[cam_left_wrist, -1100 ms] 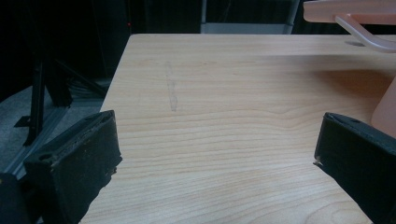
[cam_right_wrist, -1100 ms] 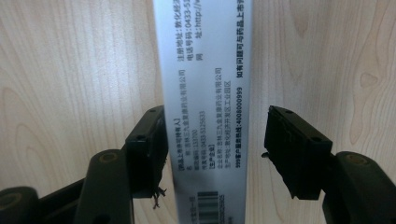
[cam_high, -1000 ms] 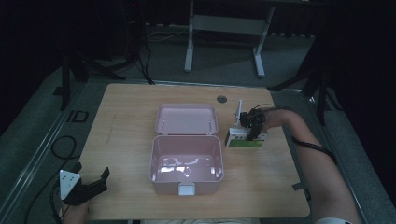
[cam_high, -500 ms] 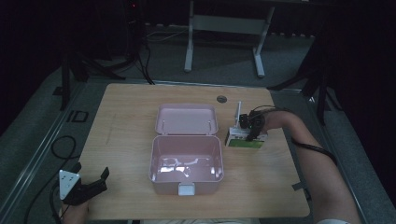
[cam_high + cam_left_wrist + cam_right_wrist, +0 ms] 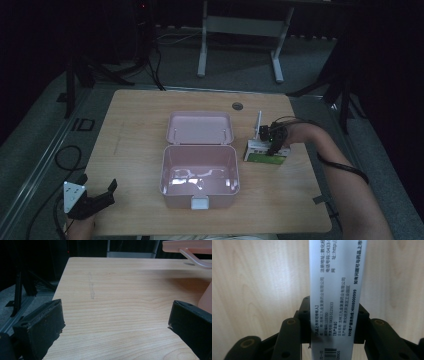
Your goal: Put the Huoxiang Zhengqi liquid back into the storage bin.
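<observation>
1. Small carton (image 5: 266, 152): a white box with a green face. In the high view it lies on the table right of centre, just beside the pink box. In the right gripper view its white printed side (image 5: 335, 297) runs up the middle of the frame.
2. Your right gripper (image 5: 272, 140): its jaws have just been closing and now press on both sides of the small carton, as the right gripper view shows.
3. Pink box (image 5: 199, 175): it stands open at the centre of the high view, its lid (image 5: 200, 127) laid back toward the top of the frame.
4. Your left gripper (image 5: 95, 197): it sits at the lower left of the high view, well apart from the carton. Its jaws stand wide with nothing between them.
5. Table (image 5: 135, 125): pale wood.
</observation>
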A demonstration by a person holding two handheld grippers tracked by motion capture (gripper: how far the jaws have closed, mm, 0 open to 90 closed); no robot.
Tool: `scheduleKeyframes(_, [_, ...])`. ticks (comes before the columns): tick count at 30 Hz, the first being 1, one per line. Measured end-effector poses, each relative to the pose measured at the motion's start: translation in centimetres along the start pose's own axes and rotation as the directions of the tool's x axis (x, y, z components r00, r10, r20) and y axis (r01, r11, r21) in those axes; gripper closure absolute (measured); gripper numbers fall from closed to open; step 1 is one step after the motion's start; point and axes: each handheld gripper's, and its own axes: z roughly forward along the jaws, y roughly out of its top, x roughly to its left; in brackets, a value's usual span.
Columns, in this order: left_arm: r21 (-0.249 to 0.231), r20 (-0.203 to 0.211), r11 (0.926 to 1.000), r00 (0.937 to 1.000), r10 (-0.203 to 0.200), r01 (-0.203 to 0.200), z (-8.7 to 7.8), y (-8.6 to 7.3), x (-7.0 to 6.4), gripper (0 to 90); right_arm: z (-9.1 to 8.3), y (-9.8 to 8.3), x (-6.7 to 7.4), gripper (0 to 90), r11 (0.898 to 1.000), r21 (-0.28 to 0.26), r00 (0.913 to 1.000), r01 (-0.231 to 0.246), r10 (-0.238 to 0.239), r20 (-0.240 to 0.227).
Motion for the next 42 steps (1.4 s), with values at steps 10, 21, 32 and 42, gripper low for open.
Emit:
scheduleKeyframes(10, [-0.008,-0.003,1.0,1.0,0.002,-0.002,-0.1,0.0,0.0,0.3,-0.2,-0.6,2.6,62.0,1.0,0.015,1.0,-0.005,0.005,-0.005])
scheduleKeyframes(21, [-0.006,-0.006,1.0,1.0,-0.002,0.002,-0.2,-0.1,0.0,0.3,-0.4,-1.3,5.2,62.0,0.999,0.021,0.9992,-0.04,0.04,0.004])
scheduleKeyframes(32, [-0.002,-0.007,1.0,1.0,-0.005,0.005,-0.2,-0.1,0.0,0.3,-0.7,-1.9,8.5,62.1,1.0,0.016,0.9999,-0.015,0.015,-0.003])
scheduleKeyframes(42, [0.002,-0.008,1.0,0.9999,-0.007,0.007,-0.1,0.0,0.0,0.3,-1.7,-1.8,10.5,62.1,1.0,0.021,1.0,0.007,-0.007,-0.005])
